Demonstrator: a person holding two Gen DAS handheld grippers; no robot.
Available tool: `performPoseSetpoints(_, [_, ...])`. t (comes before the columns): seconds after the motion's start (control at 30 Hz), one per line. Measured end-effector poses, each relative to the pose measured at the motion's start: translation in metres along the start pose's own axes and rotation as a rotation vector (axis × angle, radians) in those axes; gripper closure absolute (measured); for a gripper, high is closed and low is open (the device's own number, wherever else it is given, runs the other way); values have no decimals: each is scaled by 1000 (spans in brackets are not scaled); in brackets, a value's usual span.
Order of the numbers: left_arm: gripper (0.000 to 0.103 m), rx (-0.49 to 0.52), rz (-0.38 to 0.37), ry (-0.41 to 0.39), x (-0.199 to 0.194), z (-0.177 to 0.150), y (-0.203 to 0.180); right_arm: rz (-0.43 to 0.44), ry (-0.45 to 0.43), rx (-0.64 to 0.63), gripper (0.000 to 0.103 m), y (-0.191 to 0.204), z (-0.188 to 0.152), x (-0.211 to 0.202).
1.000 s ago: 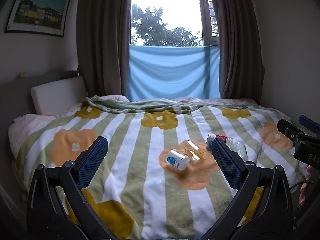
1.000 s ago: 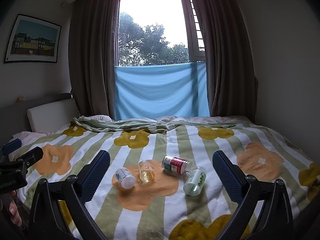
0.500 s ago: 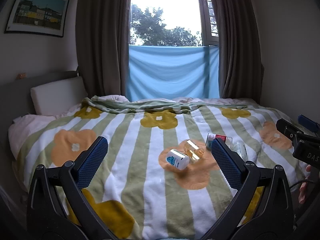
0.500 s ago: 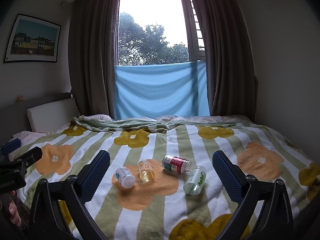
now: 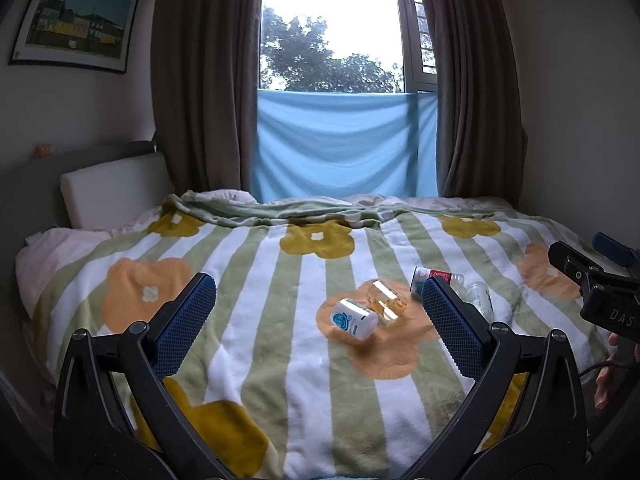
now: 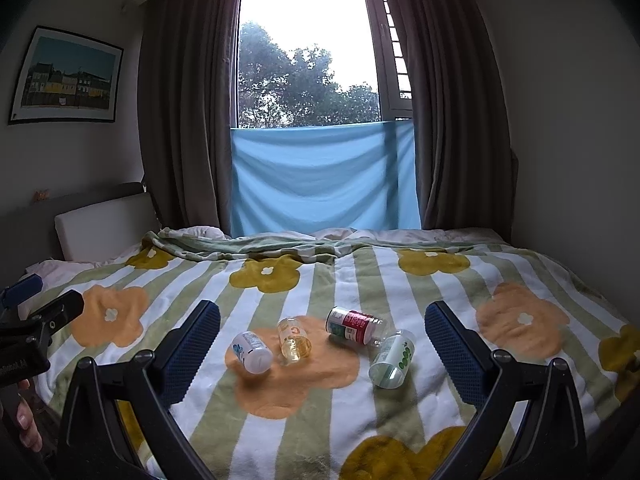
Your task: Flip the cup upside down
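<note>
Several small cups lie on their sides on the flowered blanket. In the right wrist view there are a white cup with blue print (image 6: 251, 351), a clear amber-tinted cup (image 6: 295, 339), a red and white cup (image 6: 354, 325) and a clear cup with green dots (image 6: 391, 359). In the left wrist view the white cup (image 5: 354, 319) and amber cup (image 5: 387, 302) show; the red cup (image 5: 425, 275) and clear cup (image 5: 479, 299) are partly hidden behind my right fingertip. My left gripper (image 5: 320, 328) and right gripper (image 6: 322, 344) are open and empty, well short of the cups.
The striped blanket (image 6: 400, 280) covers a bed. A white pillow (image 6: 104, 226) leans at the headboard on the left. Curtains and a blue cloth (image 6: 324, 176) hang at the window behind. The other gripper's body shows at each view's edge (image 5: 600, 292) (image 6: 28, 332).
</note>
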State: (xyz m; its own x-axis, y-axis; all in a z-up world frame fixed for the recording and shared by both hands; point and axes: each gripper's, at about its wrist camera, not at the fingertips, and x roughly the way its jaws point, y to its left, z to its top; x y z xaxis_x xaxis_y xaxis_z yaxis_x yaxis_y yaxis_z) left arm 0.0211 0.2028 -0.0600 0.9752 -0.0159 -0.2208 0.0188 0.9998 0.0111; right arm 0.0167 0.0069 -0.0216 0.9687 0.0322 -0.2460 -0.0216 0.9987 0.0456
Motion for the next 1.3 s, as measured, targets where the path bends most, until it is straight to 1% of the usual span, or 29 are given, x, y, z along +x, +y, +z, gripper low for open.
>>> performPoseSetpoints(0.43, [0,1,-3,-3,1,4,0,-5,6,8,1,-1,5,1])
performPoseSetpoints(0.63, [0,6,-6,17,12,5,-2,-5,47,-4,1,-5,7,15])
performPoseSetpoints(0.73, [0,12,2,39,23,3,-2,10,83,-15,1,-12,10,33])
performPoseSetpoints(0.83, [0,10,13,64,38,-2,1,-5,131,-103,1,-22,14,64])
performPoseSetpoints(0.87, [0,7,17,74,43,-4,2,-4,163,-152,1,-27,16,84])
performPoseSetpoints(0.97, [0,-5,30,109,61,-11,6,35,258,-226,1,-40,16,137])
performPoseSetpoints(1.03, [0,-9,42,132,74,-17,9,37,330,-294,1,-48,12,179])
performPoseSetpoints(1.07, [0,-10,45,141,79,-20,11,57,386,-343,1,-52,9,208])
performPoseSetpoints(1.13, [0,-11,54,173,96,-27,13,93,459,-397,1,-54,1,245])
performPoseSetpoints(1.17, [0,-12,60,190,106,-31,15,117,521,-434,1,-56,-5,271])
performPoseSetpoints(1.2, [0,-14,63,200,111,-33,16,128,551,-450,1,-58,-10,283])
performPoseSetpoints(1.27, [0,-17,70,222,124,-40,17,155,645,-488,1,-60,-24,324])
performPoseSetpoints(1.3, [0,-18,73,233,130,-42,18,164,673,-500,1,-61,-27,335])
